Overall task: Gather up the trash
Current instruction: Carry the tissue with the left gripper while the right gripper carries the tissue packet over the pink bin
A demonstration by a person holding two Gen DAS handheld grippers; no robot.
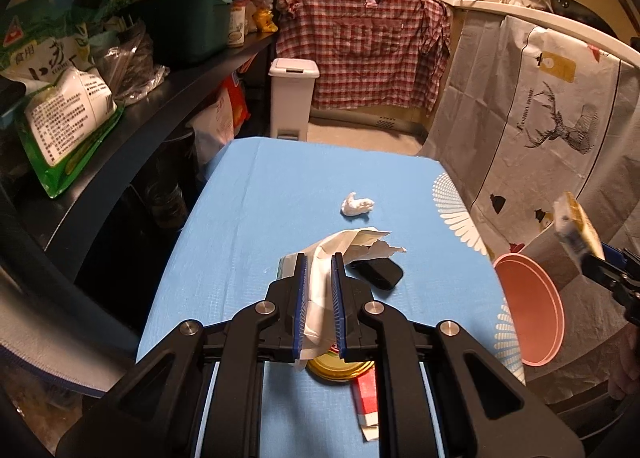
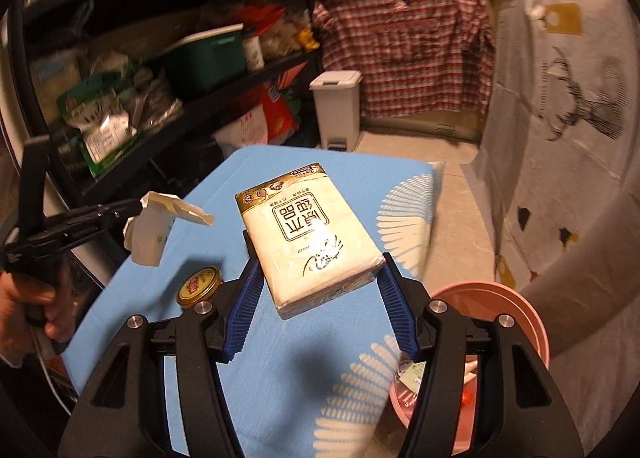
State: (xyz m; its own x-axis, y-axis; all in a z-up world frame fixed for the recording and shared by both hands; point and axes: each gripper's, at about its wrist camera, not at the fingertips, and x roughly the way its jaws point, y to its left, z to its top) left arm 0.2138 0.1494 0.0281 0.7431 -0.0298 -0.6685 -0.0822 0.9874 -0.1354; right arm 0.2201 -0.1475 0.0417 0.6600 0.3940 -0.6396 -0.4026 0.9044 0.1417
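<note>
My left gripper [image 1: 319, 264] is shut on a torn white paper wrapper [image 1: 348, 248] and holds it above the blue table [image 1: 248, 218]; the wrapper also shows in the right wrist view [image 2: 150, 234]. My right gripper [image 2: 316, 262] is shut on a cream tissue pack [image 2: 308, 234], held above the table near its right edge; the pack also shows in the left wrist view [image 1: 576, 226]. A crumpled white tissue [image 1: 357, 205] lies further back on the table. A gold jar lid [image 1: 340, 368] and a red and white wrapper [image 1: 366, 398] lie under my left gripper.
A pink bin [image 1: 532, 310] stands beside the table's right edge, with some trash inside [image 2: 408, 378]. A black flat object [image 1: 380, 272] lies on the table. A white pedal bin [image 1: 292, 98] stands behind the table. Dark shelves [image 1: 132, 106] run along the left.
</note>
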